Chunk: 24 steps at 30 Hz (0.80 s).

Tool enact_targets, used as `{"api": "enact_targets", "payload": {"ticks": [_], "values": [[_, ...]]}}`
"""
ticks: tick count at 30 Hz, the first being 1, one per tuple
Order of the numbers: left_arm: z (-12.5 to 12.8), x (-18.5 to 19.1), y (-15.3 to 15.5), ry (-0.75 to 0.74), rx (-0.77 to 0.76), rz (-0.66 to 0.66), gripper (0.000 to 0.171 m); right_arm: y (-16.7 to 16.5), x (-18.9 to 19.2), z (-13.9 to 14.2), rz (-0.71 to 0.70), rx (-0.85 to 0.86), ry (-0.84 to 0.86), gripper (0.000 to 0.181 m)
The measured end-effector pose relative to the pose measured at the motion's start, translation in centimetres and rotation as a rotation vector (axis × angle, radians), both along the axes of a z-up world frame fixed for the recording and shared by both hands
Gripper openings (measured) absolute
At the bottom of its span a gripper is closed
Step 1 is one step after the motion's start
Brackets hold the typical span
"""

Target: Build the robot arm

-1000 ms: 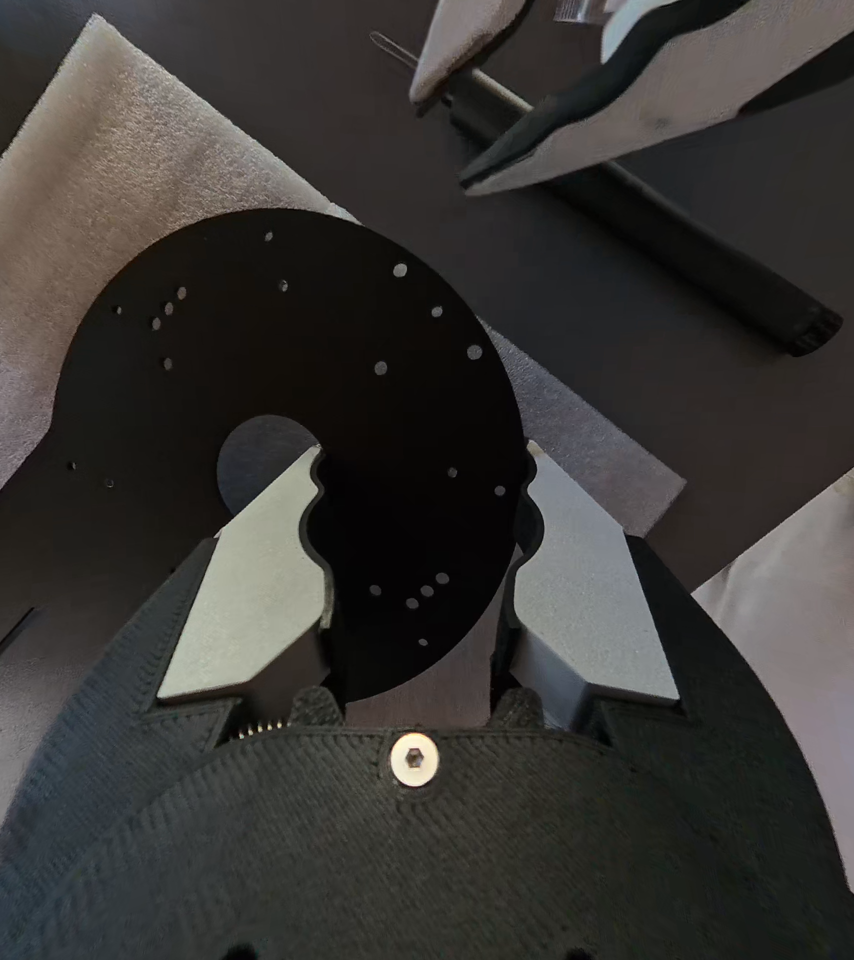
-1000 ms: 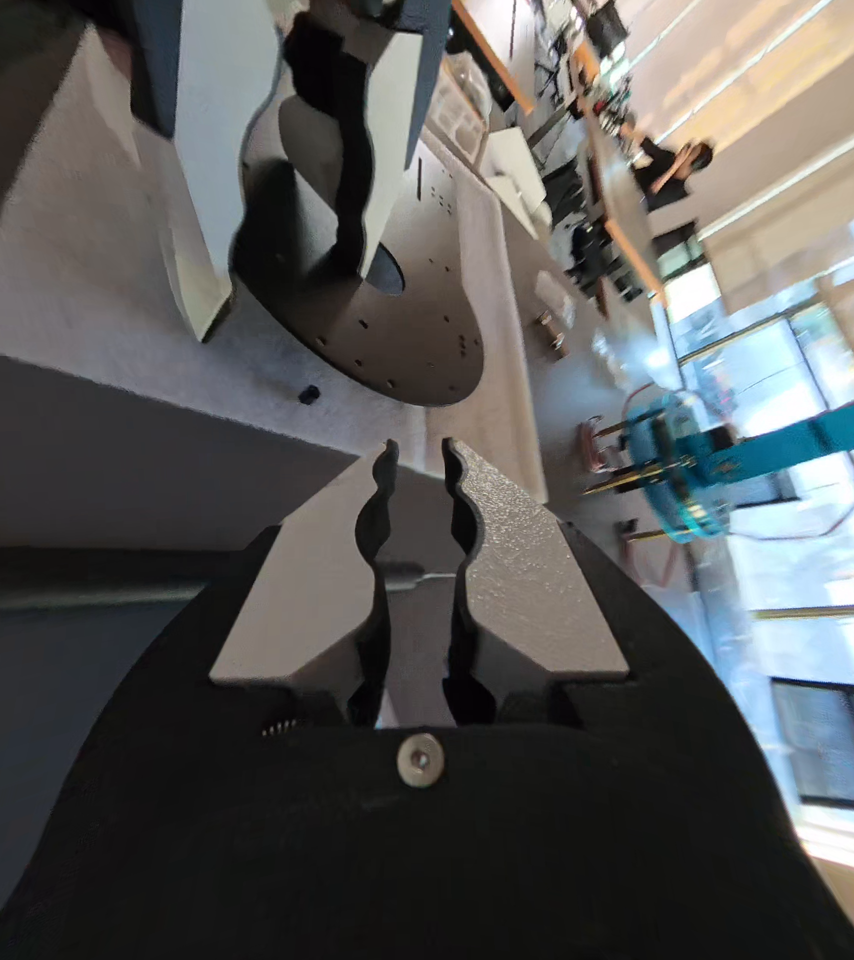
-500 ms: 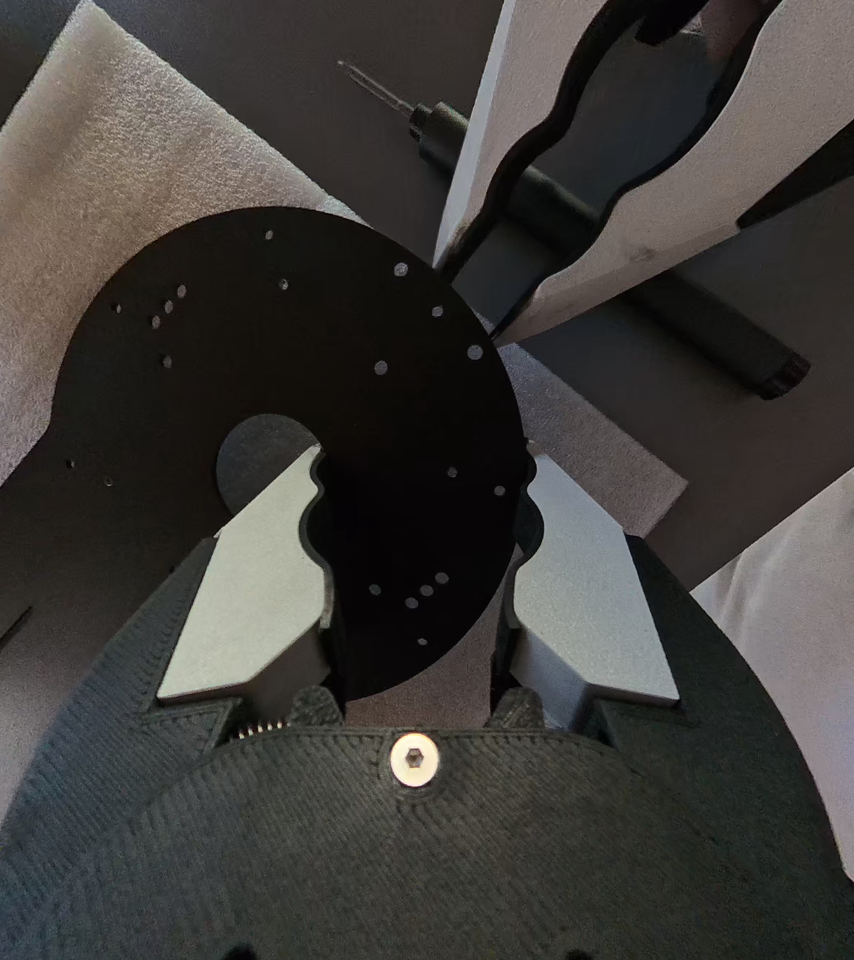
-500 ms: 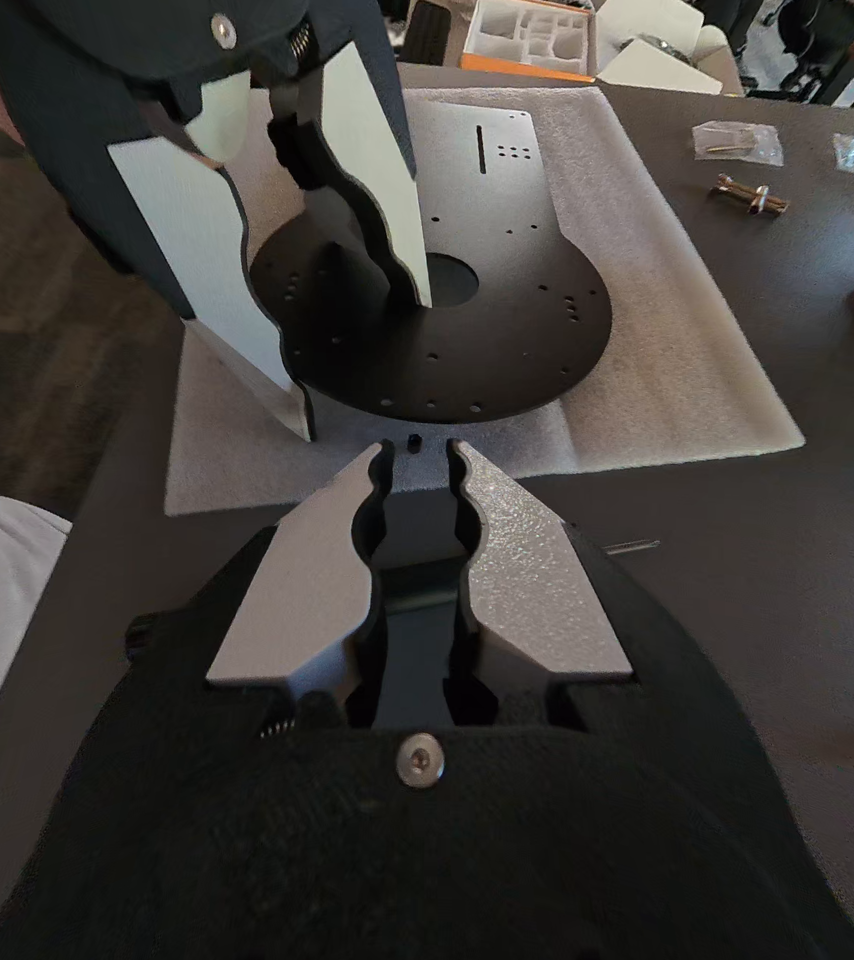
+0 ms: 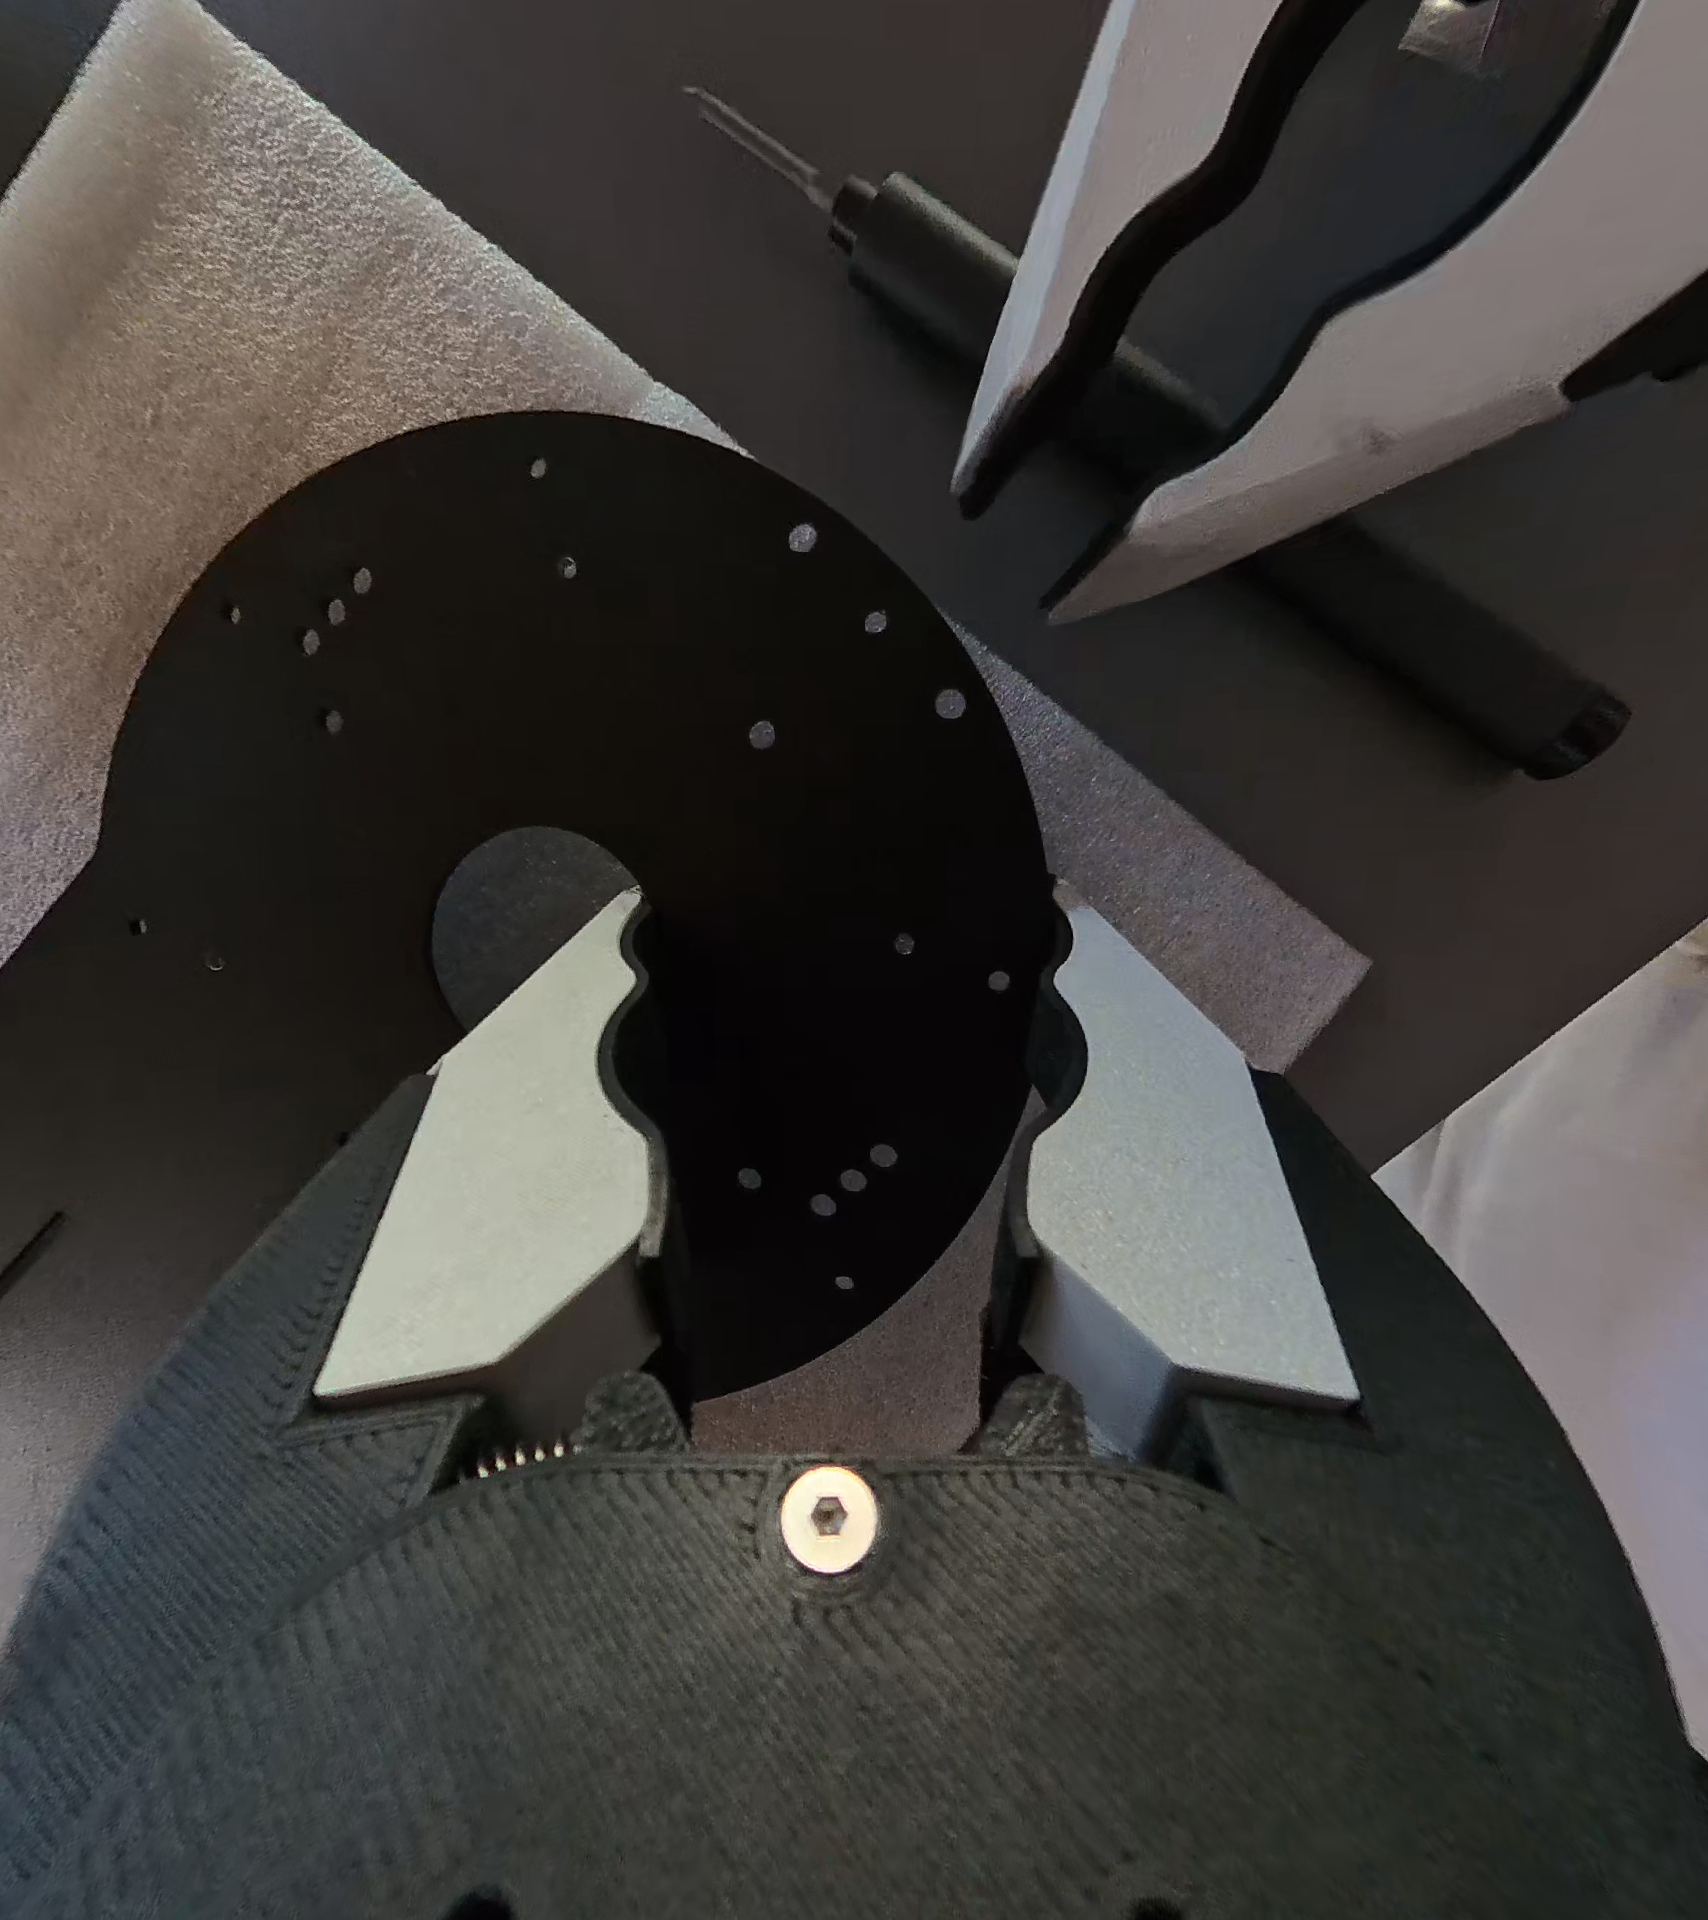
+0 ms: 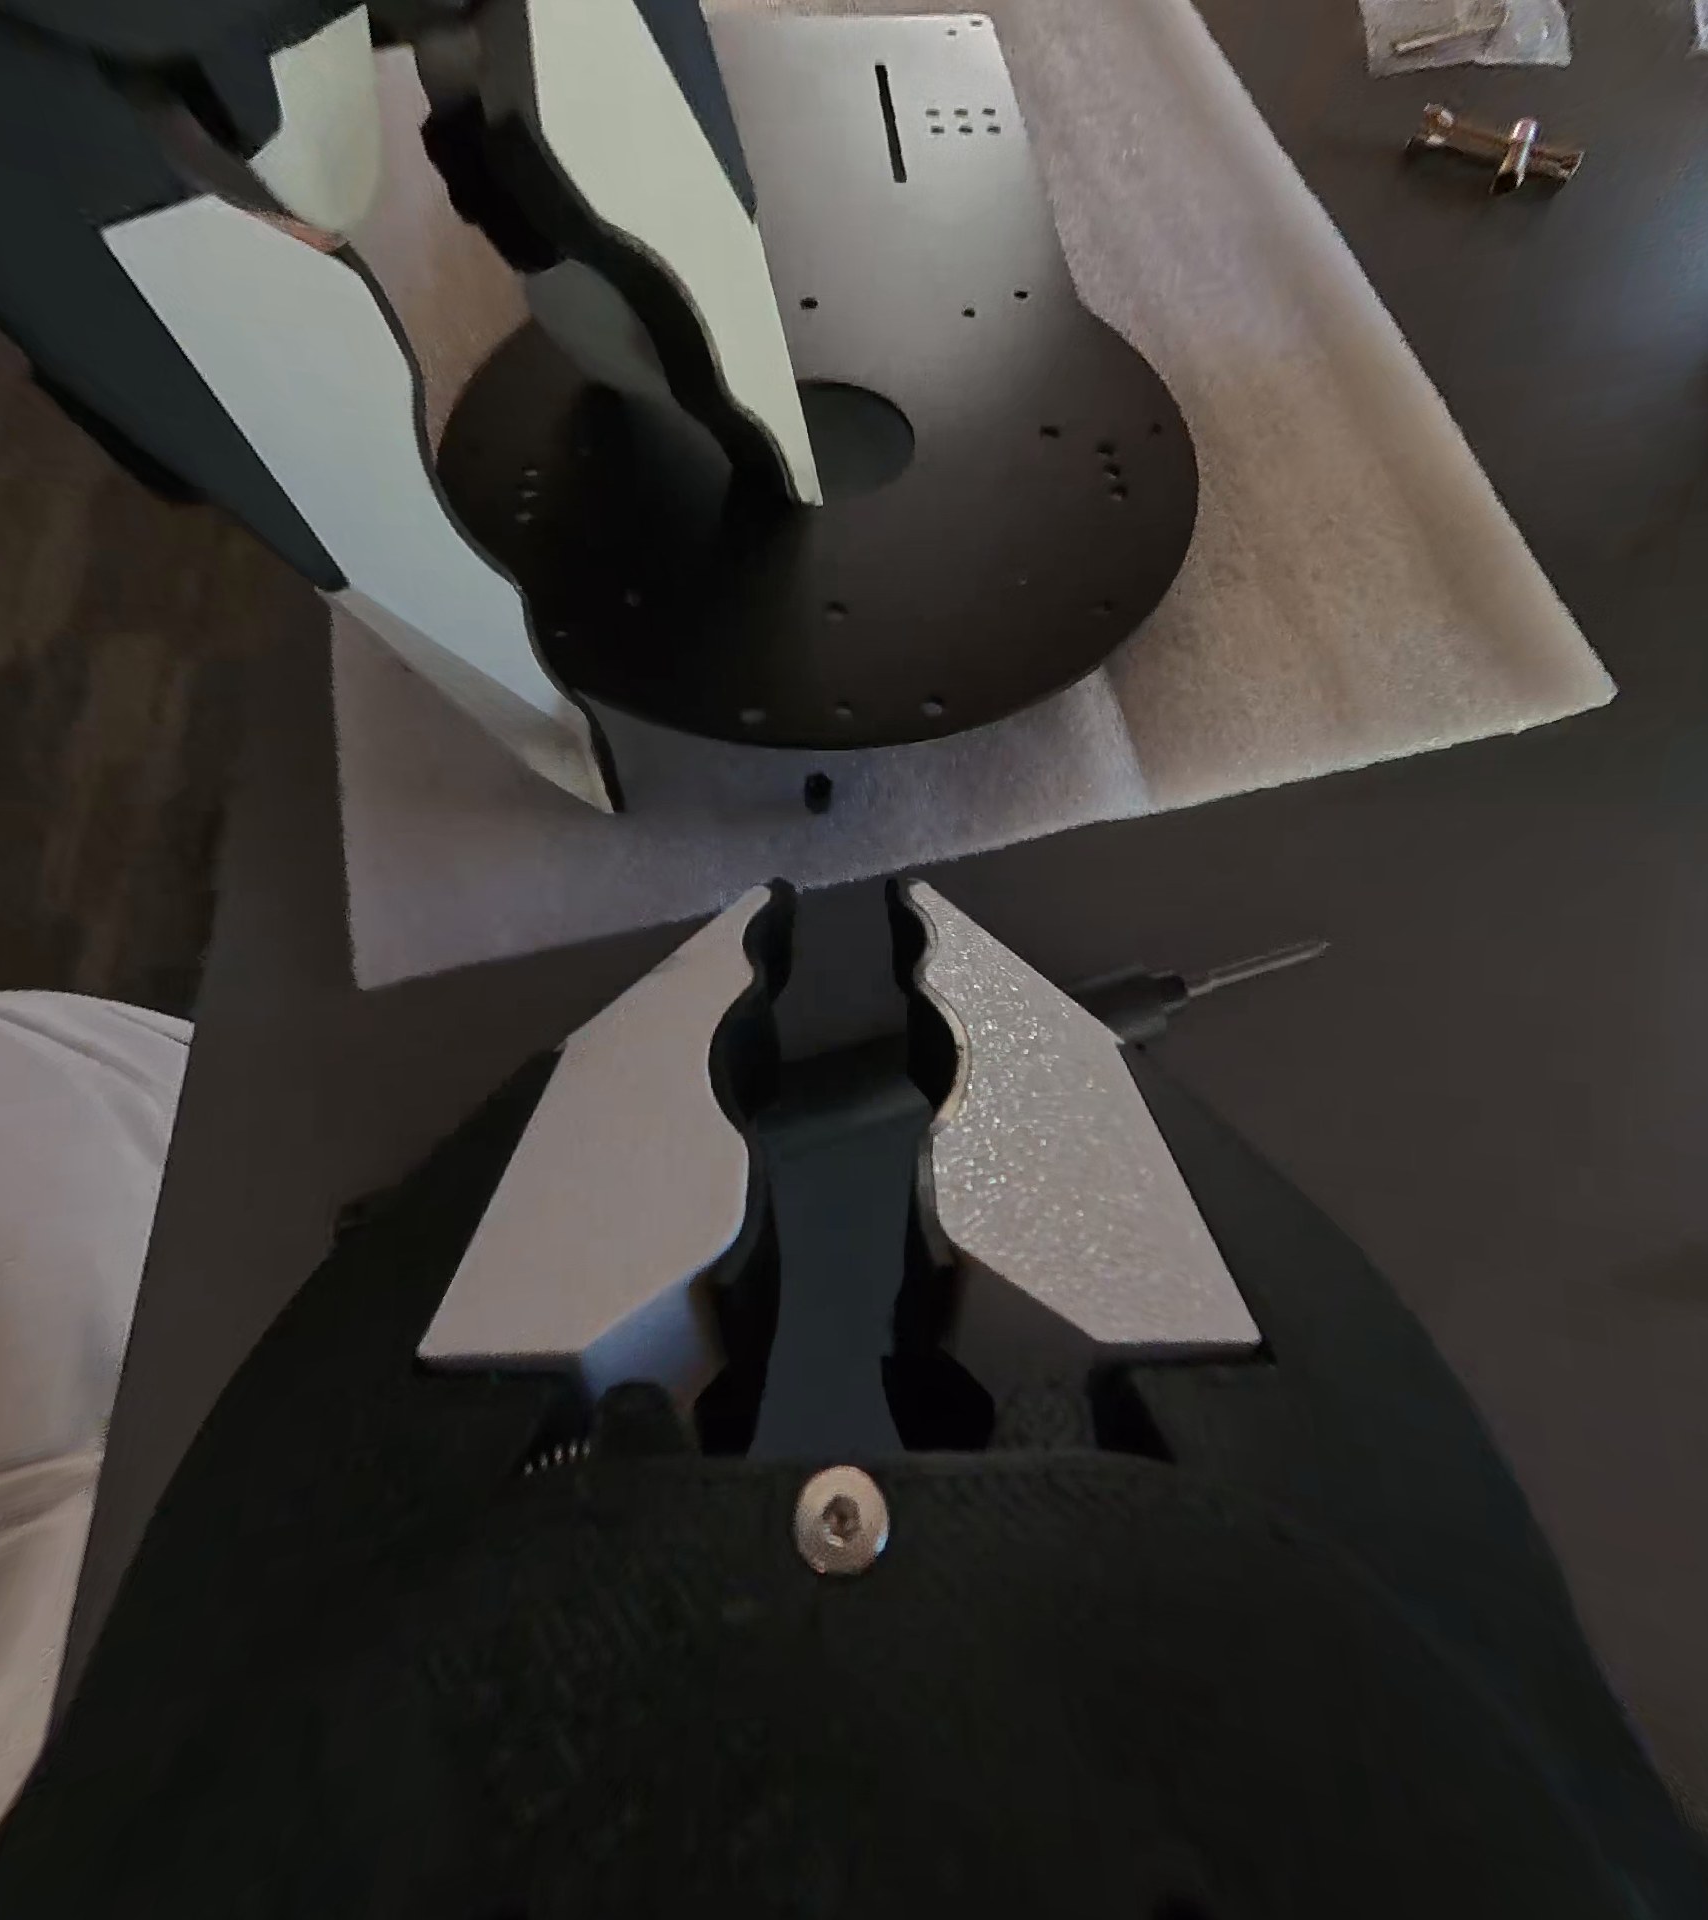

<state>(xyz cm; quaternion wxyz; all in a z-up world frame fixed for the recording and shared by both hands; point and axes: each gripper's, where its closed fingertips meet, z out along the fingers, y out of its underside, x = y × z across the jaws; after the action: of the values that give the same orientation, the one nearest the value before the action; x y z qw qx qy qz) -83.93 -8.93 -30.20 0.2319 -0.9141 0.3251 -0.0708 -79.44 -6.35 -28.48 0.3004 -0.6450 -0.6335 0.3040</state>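
Black perforated metal fills the left wrist view: a round plate (image 5: pixel 538 831) with a central hole, lying on a pale foam sheet (image 5: pixel 206 364). My left gripper (image 5: pixel 850 914) has its fingers spread wide astride the plate's band, one tip at the hole, the other just outside the rim. I cannot tell whether they press the metal. Beyond it, my right gripper (image 5: pixel 1011 556) straddles a dark screwdriver (image 5: pixel 1432 644) lying on the grey table (image 5: pixel 1245 831).

The right wrist view looks over that gripper's narrowly parted fingers. The screwdriver's handle sits in their wavy notch and its thin bit points off to the right. I cannot tell whether the grip is firm. A small black screw (image 6: pixel 817 792) lies on the foam just beside the plate's near rim, close to the left gripper's outer finger.

My judgement of the risks:
- The smooth round handle could roll or swing in a loose grip.
- The soft foam could let the plate tip or slide under uneven pressure.
- A nudge from the outer finger could send the tiny screw away.
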Motion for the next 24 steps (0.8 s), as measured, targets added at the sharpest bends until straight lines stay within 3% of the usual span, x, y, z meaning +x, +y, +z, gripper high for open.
{"api": "enact_targets", "payload": {"ticks": [6, 12, 14, 18, 21, 24], "values": [[0.0, -0.1, 0.2, 0.002, -0.007, 0.006, 0.07, -2.4, 2.7, -0.9, 0.018, -0.02, -0.088, 0.015], [0.0, -0.1, 0.2, 0.006, -0.017, 0.005, 0.07, -0.6, 6.4, -1.3, -0.076, 0.214, -0.216, 0.012], [0.0, -0.1, 0.2, 0.007, -0.019, 0.004, 0.07, -0.3, 6.0, -0.5, -0.111, 0.209, -0.159, 0.015], [0.0, -0.2, 0.2, 0.006, -0.02, 0.004, 0.07, -1.4, 2.6, 1.4, -0.207, 0.042, 0.052, 0.029], [0.0, -0.2, 0.0, 0.01, -0.022, 0.003, 0.07, -0.4, 1.0, 2.1, -0.292, 0.102, 0.133, 0.025], [0.0, -0.3, -0.2, 0.019, -0.033, -0.004, 0.069, -0.2, -0.3, 2.4, -0.286, 0.109, 0.143, 0.024]]}}
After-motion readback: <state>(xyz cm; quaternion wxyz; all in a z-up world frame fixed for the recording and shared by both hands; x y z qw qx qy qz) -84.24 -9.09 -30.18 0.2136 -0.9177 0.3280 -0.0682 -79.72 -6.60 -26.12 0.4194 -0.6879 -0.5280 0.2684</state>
